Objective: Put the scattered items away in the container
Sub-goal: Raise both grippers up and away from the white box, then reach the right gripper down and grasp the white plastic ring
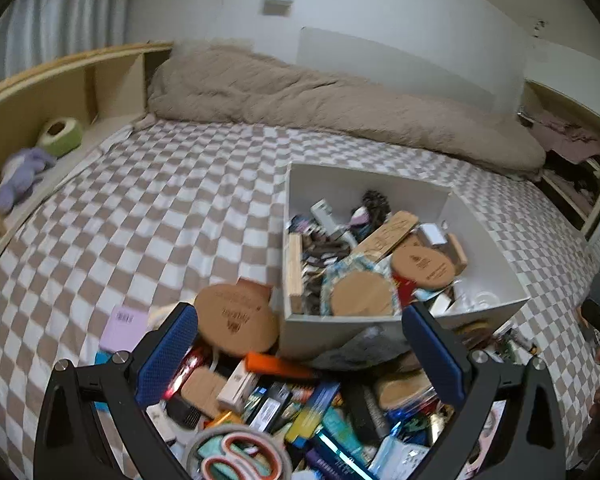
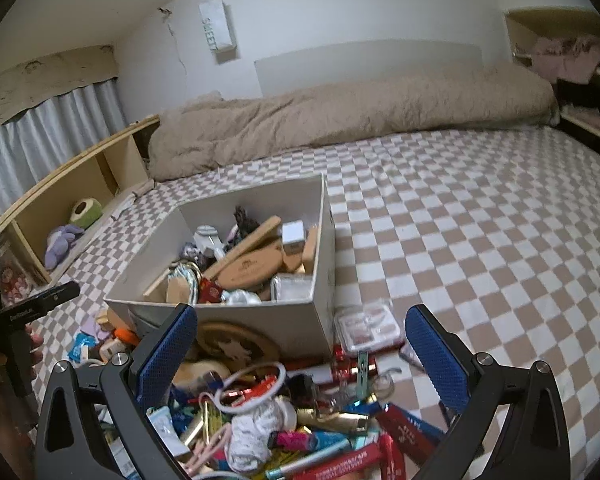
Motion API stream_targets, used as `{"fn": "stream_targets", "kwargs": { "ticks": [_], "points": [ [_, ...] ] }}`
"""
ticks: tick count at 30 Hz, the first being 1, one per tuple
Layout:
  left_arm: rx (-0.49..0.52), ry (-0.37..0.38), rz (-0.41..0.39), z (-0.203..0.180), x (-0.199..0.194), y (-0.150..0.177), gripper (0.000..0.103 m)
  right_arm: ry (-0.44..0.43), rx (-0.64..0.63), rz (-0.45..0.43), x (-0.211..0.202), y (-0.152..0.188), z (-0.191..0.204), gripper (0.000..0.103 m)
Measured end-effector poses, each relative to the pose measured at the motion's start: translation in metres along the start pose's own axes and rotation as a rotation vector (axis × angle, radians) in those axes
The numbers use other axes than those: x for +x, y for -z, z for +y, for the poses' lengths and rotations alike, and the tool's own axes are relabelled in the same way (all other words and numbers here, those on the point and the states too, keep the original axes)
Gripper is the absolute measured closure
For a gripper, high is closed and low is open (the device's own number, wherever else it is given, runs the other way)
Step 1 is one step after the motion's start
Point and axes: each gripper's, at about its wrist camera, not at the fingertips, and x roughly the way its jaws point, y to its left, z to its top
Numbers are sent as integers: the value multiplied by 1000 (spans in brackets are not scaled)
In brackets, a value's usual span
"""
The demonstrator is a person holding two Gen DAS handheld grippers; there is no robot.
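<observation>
Left gripper (image 1: 300, 340): jaws wide open, nothing held, hovering over the clutter pile (image 1: 300, 412) on the checkered bedspread (image 1: 148, 208). White box (image 1: 488, 248), already part-filled, sits at approx 1 o'clock from the jaws, just beyond the pile. Oval wooden brush (image 1: 236, 320) just inside left pad, approx 10 o'clock. Right gripper (image 2: 300, 340): also open, empty; box at 11 o'clock, white ring (image 2: 256, 388) and pile betw. the pads, at 6 o'clock.

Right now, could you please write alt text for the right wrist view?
An open right gripper hovers over a pile of small items on a checkered bedspread, facing a part-filled white box.
</observation>
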Motion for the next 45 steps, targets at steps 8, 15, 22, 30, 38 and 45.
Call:
{"fn": "stream_targets", "kwargs": {
  "ticks": [8,15,22,30,38,45],
  "points": [
    [-45,-50,33,16,2,22,0,-18,66,55,10,13,-15,0],
    [-42,-68,66,20,3,40,0,-38,51,100,26,25,-8,0],
    [-15,-142,97,21,2,65,0,-84,-12,171,50,42,12,0],
    [-36,-93,129,23,-1,82,0,-97,-216,226,73,62,45,0],
    [-18,-63,143,17,0,88,0,-72,-326,266,92,70,49,0],
    [-27,-50,155,19,2,89,0,-99,-387,281,100,75,51,0]
  ]
}}
